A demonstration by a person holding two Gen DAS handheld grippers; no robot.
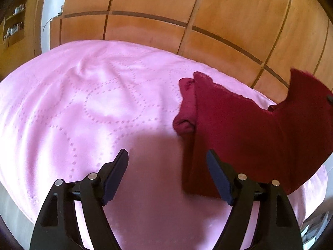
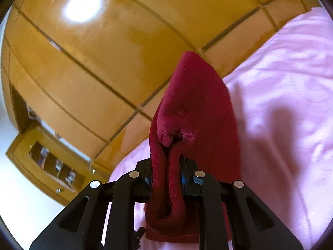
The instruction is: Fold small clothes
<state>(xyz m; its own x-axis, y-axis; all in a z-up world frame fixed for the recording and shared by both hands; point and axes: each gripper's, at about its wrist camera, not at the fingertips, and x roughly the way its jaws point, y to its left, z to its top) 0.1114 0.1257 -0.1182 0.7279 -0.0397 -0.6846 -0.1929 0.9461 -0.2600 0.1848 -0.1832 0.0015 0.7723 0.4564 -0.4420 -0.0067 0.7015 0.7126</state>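
Left gripper (image 1: pixel 167 156) has its jaws spread wide with nothing between them, hovering over the pink bedspread (image 1: pixel 83 104) just left of the dark red garment (image 1: pixel 239 129). Its right finger pad (image 1: pixel 217 173) sits in front of the garment's near left edge — can't tell if it touches the cloth. The garment lies on the right side of the bedspread, partly flat, with a rolled sleeve or cuff (image 1: pixel 185 112) sticking out on its left side and a lacy edge along the far side. Its right portion is lifted off the bed and rises toward the frame's right edge. Right gripper (image 2: pixel 166 160) is clamped on the dark red garment (image 2: pixel 195 112) — a bunched fold is pinched between the fingers, fabric standing up in a peak above the jaws and hanging down below them between the finger arms. The pads are mostly hidden by cloth; only bits of blue show at either side. The pink bedspread (image 2: pixel 281 104) is below and right in this view, with a shadow cast on it. A wooden wardrobe (image 1: pixel 166 10) with panel seams runs behind the bed, and a small wooden shelf unit (image 2: pixel 52 162) with items in it sits off to the left.
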